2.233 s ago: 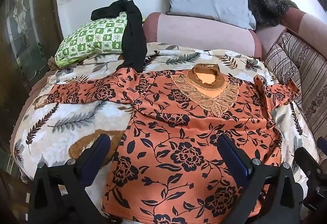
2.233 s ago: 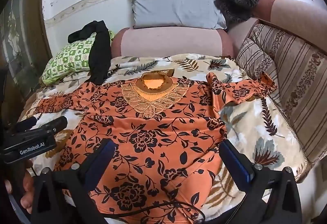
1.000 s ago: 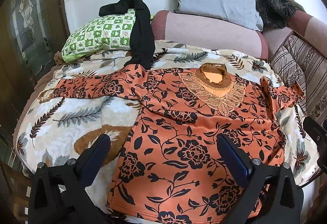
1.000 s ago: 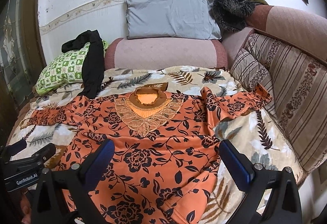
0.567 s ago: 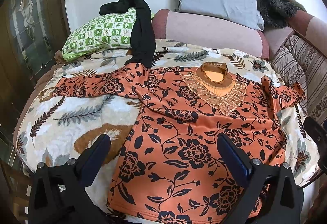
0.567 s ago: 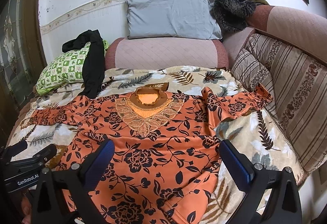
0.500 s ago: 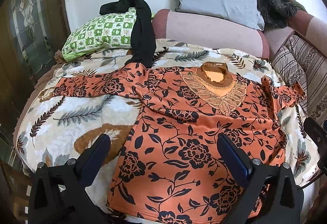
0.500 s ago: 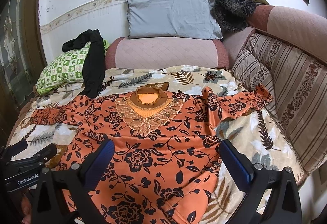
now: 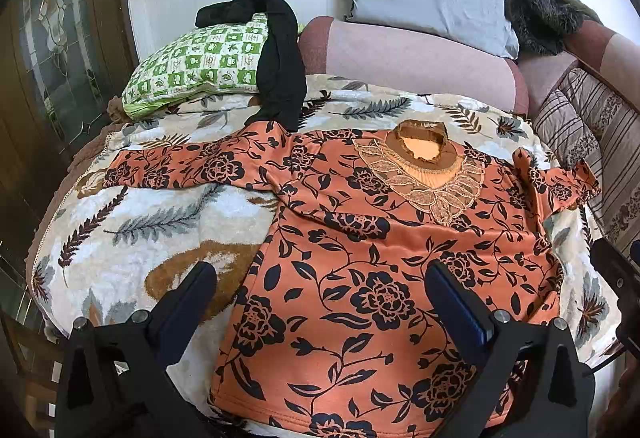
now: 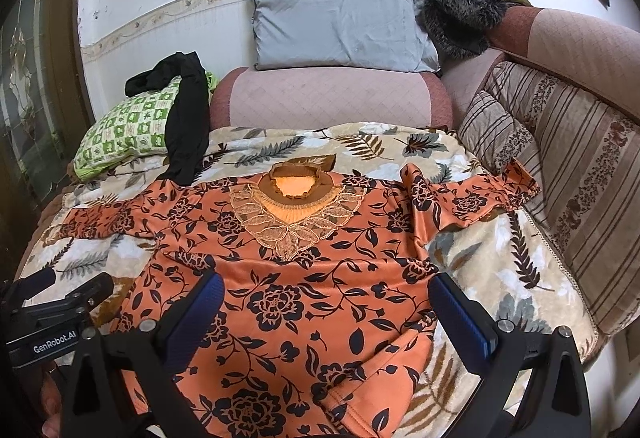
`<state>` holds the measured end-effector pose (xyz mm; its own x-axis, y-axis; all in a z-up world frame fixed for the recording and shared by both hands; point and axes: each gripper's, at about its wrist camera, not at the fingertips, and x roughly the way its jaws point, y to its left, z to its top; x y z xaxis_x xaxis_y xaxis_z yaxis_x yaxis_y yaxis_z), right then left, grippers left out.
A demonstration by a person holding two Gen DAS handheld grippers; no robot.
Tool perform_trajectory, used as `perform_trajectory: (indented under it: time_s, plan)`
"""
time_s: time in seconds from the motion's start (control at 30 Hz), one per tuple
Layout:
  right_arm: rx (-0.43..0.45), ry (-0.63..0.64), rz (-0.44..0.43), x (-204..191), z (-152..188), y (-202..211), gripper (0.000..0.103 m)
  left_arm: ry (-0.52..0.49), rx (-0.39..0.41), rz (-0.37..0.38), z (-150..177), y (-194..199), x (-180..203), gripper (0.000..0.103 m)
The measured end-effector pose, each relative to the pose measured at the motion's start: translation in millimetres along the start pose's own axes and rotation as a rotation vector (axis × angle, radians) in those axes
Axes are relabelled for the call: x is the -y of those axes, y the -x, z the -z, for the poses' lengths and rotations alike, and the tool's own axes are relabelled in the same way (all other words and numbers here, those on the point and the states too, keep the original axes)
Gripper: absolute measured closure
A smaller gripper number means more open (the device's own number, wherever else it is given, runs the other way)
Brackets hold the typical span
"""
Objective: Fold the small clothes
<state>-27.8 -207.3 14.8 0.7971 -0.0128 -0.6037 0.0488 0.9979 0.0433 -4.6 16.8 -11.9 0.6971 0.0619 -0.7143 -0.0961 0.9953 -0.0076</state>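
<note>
An orange top with black flowers (image 9: 384,262) lies spread face up on a leaf-patterned blanket (image 9: 160,222), both sleeves stretched out sideways and the lace neckline (image 9: 424,166) at the far end. It also shows in the right wrist view (image 10: 304,278). My left gripper (image 9: 320,290) is open and empty, held above the hem end of the top. My right gripper (image 10: 324,298) is open and empty, also above the lower half of the top. The left gripper's body (image 10: 56,314) shows at the left edge of the right wrist view.
A green checked pillow (image 9: 200,66) with a black garment (image 9: 280,66) draped over it lies at the back left. A grey pillow (image 10: 340,26) leans on the pink sofa back (image 10: 328,98). Striped cushions (image 10: 568,174) line the right side. A door (image 9: 60,50) stands at the left.
Both grippers pulled back and rose slightly from the top over the last two seconds. In the last half second nothing has visibly moved.
</note>
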Motion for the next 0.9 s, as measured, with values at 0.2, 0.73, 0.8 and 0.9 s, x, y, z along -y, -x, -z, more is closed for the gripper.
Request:
perform_trajectory:
  time_s: [0.2, 0.73, 0.8, 0.9]
  plan:
    - [-0.003, 0.0, -0.001, 0, 0, -1, 0.0, 0.0, 0.001, 0.001, 0, 0, 0, 0.0]
    - [-0.239, -0.443, -0.344, 107, 32, -82, 0.0, 0.012, -0.155, -0.014, 21, -63, -16, 0.0]
    - [-0.222, -0.593, -0.358, 156, 33, -102, 0.0, 0.012, -0.182, -0.018, 24, -75, -18, 0.0]
    - [-0.17, -0.82, -0.359, 232, 32, -137, 0.0, 0.002, -0.218, -0.031, 28, -92, -16, 0.0]
